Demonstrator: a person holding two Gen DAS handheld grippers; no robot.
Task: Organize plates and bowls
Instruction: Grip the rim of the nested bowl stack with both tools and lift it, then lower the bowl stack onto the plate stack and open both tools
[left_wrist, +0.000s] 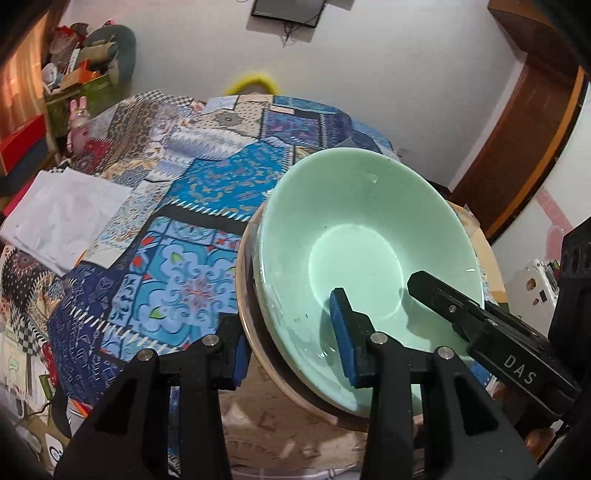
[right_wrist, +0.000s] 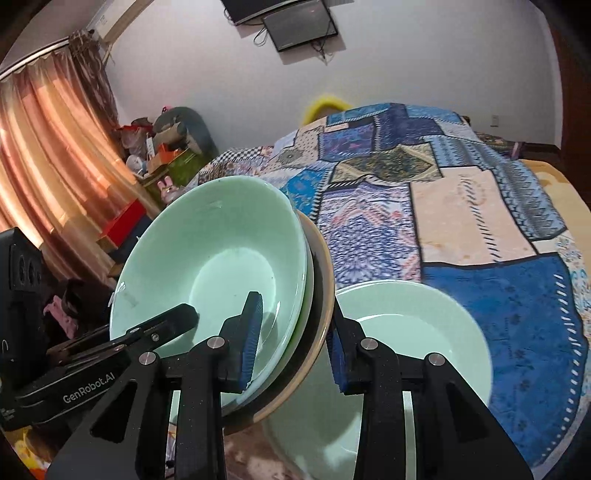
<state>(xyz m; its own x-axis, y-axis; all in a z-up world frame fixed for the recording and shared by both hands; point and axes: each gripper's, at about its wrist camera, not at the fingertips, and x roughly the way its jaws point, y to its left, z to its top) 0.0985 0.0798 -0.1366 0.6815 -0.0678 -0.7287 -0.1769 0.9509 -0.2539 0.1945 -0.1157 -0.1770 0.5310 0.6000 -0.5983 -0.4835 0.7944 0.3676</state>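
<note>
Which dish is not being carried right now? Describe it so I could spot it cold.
Start at the patchwork blanket covering the bed. At its near edge, right of the stack clamped by both grippers, lies a pale green plate. Unlike the tilted, stacked dishes, it lies flat, alone and ungripped.

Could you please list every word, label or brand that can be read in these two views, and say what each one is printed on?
"DAS": on the right gripper, seen from the left wrist.
"GenRobot.AI": on the left gripper, seen from the right wrist.
Smaller print below "GenRobot.AI": too small to read.
Nothing readable on the green bowl.
</note>
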